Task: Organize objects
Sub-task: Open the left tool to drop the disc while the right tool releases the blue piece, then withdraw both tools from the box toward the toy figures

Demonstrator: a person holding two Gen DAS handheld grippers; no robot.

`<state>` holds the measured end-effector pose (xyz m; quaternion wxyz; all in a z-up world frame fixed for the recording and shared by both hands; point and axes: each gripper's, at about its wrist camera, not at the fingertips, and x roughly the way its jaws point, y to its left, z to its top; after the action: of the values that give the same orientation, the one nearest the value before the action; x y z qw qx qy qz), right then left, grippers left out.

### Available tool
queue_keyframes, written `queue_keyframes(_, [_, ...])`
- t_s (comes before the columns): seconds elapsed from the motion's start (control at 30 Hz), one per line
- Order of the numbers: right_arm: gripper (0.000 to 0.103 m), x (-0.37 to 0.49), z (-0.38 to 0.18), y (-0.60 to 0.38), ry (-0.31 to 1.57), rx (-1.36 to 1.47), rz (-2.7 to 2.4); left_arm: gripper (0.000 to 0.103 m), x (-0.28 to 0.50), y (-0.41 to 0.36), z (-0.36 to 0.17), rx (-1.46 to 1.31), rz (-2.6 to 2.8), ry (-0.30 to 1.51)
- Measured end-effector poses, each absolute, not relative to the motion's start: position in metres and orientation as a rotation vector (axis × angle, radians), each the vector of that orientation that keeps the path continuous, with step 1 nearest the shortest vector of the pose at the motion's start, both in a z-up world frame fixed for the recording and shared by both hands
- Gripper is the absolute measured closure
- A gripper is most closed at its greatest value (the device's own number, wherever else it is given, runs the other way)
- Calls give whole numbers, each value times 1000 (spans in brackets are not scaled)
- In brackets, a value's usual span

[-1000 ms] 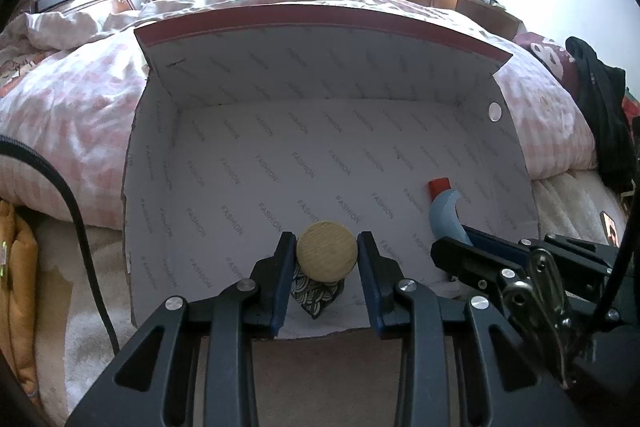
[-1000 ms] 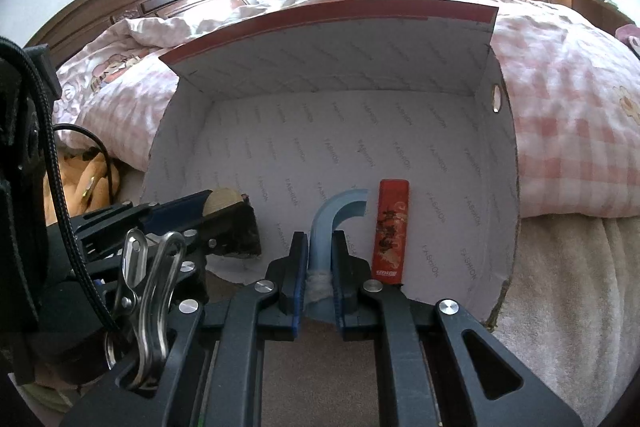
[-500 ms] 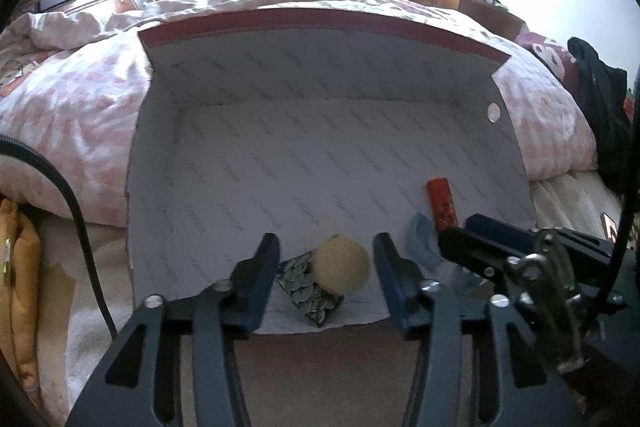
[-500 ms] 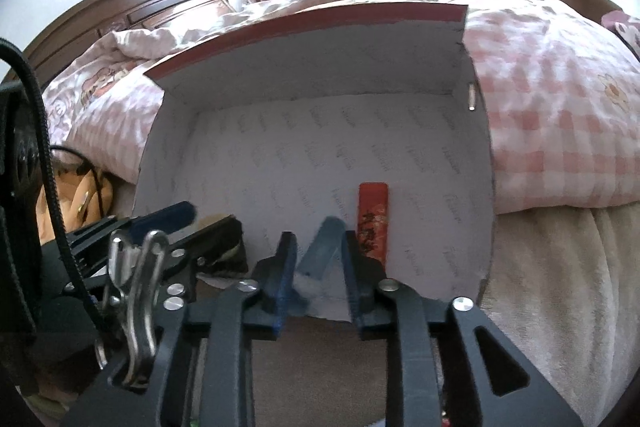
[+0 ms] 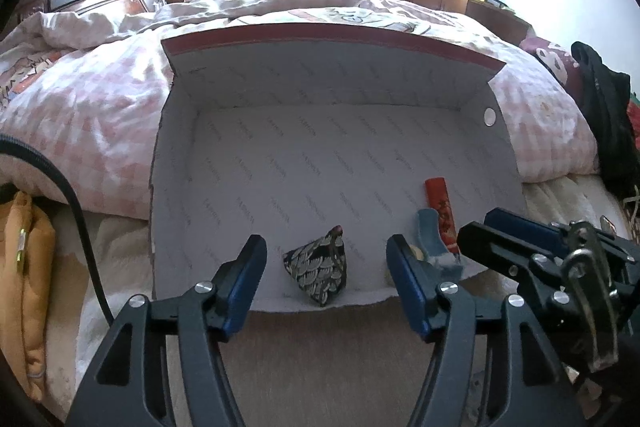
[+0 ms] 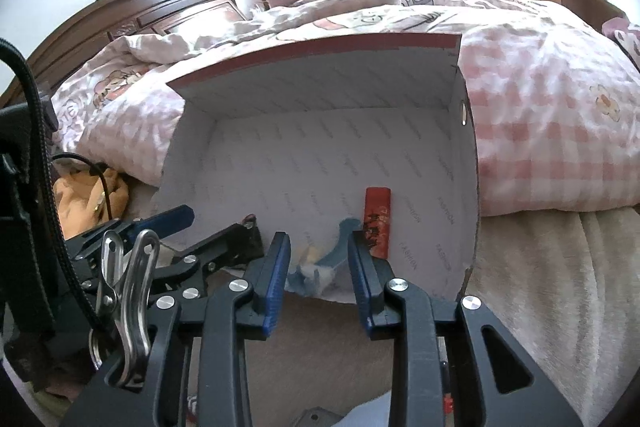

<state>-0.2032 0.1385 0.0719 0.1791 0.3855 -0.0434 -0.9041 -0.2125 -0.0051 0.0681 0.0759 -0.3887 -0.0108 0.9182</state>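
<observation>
White cardboard forms the box (image 5: 320,155) that lies on its side against the bed (image 5: 100,107), with its open mouth turned toward both grippers. The left gripper (image 5: 326,259) has its jaws spread wide and holds nothing. Between its two fingers, but a little beyond the tips and touching neither, a small dark patterned pouch (image 5: 318,269) sits on the box floor close to the front edge. Just past the inner side of its right finger, a small yellowish piece (image 5: 414,251) shows, mostly hidden, so I cannot tell what it is.

The right gripper (image 6: 319,257) is also released, with an empty gap between its jaws. In the right wrist view, a curved blue object (image 6: 342,241) lies on the box floor in front of this gap, near the front edge, apart from both fingers. A red flat packet (image 6: 376,223) rests just beside the blue object, on its right, and its lower end is partly covered by the right finger. An orange cloth (image 5: 28,259) lies on the floor at the left of the box.
</observation>
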Motion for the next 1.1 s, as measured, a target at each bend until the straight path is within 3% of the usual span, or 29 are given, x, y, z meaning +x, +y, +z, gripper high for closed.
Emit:
queue_keyframes(0.7, [72, -139, 109, 144, -85, 1006, -2537, 39, -150, 1, 98, -1110, 2761, 1])
queue_keyframes(1.1, [72, -100, 96, 156, -45, 1058, -2514, 38, -107, 3, 89, -1156, 2742, -13])
